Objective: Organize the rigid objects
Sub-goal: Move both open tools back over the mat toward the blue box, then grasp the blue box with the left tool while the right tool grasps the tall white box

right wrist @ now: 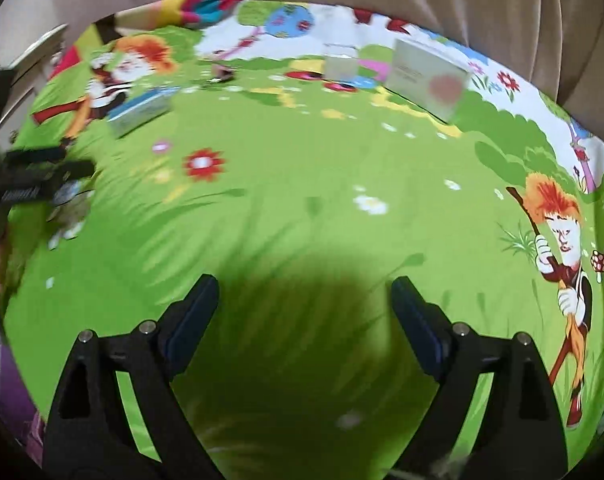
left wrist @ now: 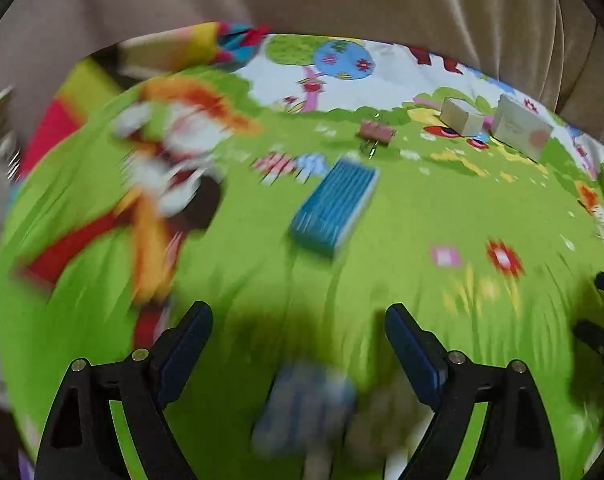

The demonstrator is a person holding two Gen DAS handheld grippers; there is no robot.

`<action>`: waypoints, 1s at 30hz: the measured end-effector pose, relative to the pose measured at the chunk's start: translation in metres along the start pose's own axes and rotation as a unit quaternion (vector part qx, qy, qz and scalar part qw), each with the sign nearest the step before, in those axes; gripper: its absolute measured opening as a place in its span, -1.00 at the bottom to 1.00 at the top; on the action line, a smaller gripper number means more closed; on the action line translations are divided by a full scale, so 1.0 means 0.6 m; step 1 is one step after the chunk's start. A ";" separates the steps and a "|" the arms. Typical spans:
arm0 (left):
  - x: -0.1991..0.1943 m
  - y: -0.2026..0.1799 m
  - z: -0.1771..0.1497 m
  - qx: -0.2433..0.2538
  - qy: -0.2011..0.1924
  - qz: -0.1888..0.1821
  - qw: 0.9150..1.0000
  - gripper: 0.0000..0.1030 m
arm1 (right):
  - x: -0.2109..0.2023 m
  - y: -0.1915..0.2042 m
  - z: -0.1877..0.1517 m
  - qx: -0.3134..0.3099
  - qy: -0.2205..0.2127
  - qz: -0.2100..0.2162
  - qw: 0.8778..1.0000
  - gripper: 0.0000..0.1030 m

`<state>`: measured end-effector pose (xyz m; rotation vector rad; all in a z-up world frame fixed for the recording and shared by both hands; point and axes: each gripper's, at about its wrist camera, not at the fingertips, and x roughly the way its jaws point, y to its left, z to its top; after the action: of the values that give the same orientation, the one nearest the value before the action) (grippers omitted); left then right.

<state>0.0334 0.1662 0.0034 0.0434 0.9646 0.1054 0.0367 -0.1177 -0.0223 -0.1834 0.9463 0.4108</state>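
The left gripper (left wrist: 298, 332) gapes wide with nothing between its fingers, a blurred blue object (left wrist: 305, 408) low in the frame beneath it, perhaps lined up as the next pick; the right gripper (right wrist: 303, 304) is equally wide and empty over bare cartoon-print green cloth (right wrist: 302, 168). The blue striped box (left wrist: 333, 208) lies flat mid-frame, a binder clip (left wrist: 375, 134) above it, and two pale cartons (left wrist: 461, 116) (left wrist: 521, 126) stand together upper right, seemingly already grouped. Blur leaves no lettering readable.
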 end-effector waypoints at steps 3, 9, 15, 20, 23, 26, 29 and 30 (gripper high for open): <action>0.041 -0.018 0.042 0.011 -0.003 -0.034 0.999 0.73 | 0.014 -0.020 0.011 0.000 -0.003 -0.001 1.000 0.85; 0.049 -0.038 0.055 0.001 -0.033 -0.041 0.999 0.08 | 0.051 -0.059 0.053 -0.009 -0.005 0.005 1.000 0.87; 0.058 -0.035 0.060 -0.013 -0.025 -0.032 0.999 0.57 | 0.119 -0.167 0.140 0.034 -0.006 -0.023 0.999 1.00; 0.063 -0.027 0.063 -0.027 -0.018 -0.023 0.999 0.72 | 0.184 -0.209 0.238 -0.010 -0.004 -0.002 1.000 1.00; 0.066 -0.024 0.065 -0.032 -0.016 -0.021 0.999 0.77 | 0.210 -0.212 0.279 -0.051 -0.005 0.010 0.999 1.00; 0.068 -0.022 0.064 -0.035 -0.015 -0.016 0.999 0.83 | 0.222 -0.210 0.302 -0.085 -0.005 0.013 0.996 0.99; 0.069 -0.023 0.064 -0.037 -0.014 -0.014 0.999 0.84 | 0.212 -0.211 0.292 -0.099 -0.029 0.034 0.994 0.12; 0.070 -0.023 0.064 -0.037 -0.014 -0.013 0.999 0.84 | 0.203 -0.212 0.285 -0.081 -0.030 0.048 0.995 -0.25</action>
<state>0.0896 0.1576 -0.0099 -0.0356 0.9330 0.1163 0.2806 -0.1455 -0.0265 -0.2718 0.8660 0.5793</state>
